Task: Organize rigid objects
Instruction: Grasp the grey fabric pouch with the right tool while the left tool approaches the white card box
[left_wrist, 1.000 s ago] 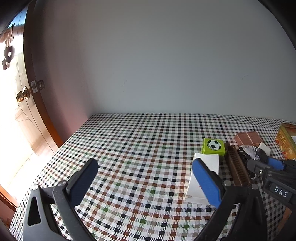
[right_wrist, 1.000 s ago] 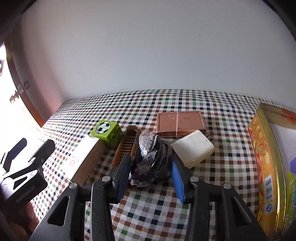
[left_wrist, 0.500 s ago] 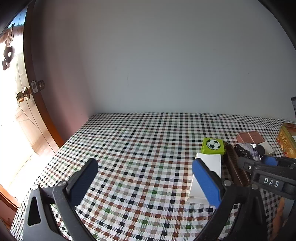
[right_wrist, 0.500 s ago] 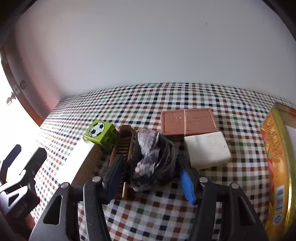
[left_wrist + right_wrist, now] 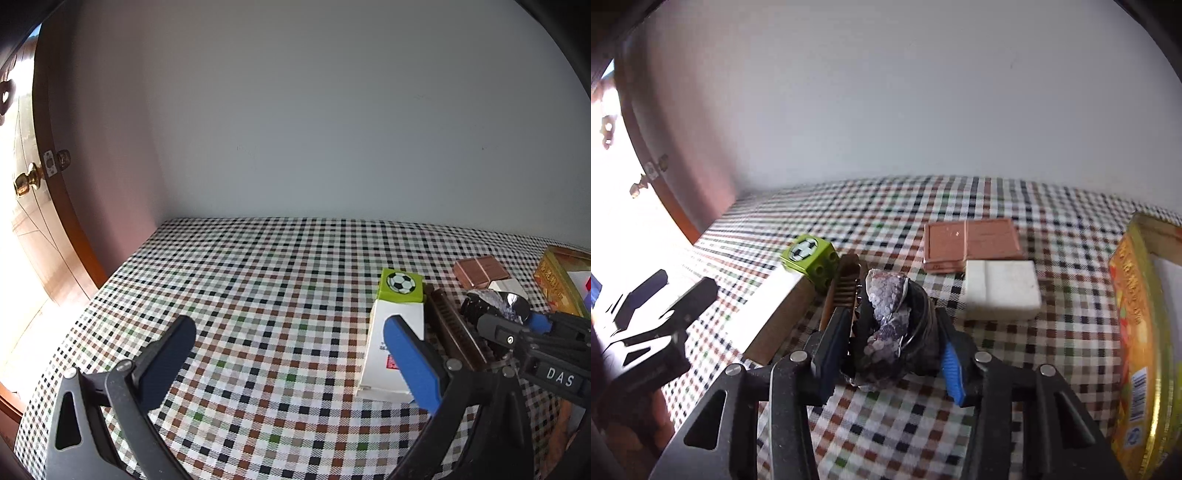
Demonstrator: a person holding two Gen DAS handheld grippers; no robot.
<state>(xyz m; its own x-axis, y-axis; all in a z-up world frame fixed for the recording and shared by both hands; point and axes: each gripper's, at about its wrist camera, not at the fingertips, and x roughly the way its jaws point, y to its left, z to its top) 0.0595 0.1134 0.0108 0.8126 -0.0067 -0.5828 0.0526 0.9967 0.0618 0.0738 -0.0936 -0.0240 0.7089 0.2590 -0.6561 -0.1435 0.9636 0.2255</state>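
My right gripper (image 5: 892, 334) is shut on a dark sequined object (image 5: 892, 325) and holds it just above the checkered table (image 5: 894, 424); the object also shows in the left wrist view (image 5: 495, 301). Behind it lie a brown comb (image 5: 844, 286), a green soccer cube (image 5: 809, 254), a white box (image 5: 775, 310), a copper plate (image 5: 971, 242) and a white block (image 5: 1001, 290). My left gripper (image 5: 288, 354) is open and empty, with the white box (image 5: 391, 343) just beyond its right finger.
A yellow tin box (image 5: 1141, 332) stands at the right edge of the table. A wall rises behind the table. A wooden door with a brass knob (image 5: 26, 182) is to the left.
My right gripper has lifted and pulled back slightly with the sequined object. My left gripper has barely moved.
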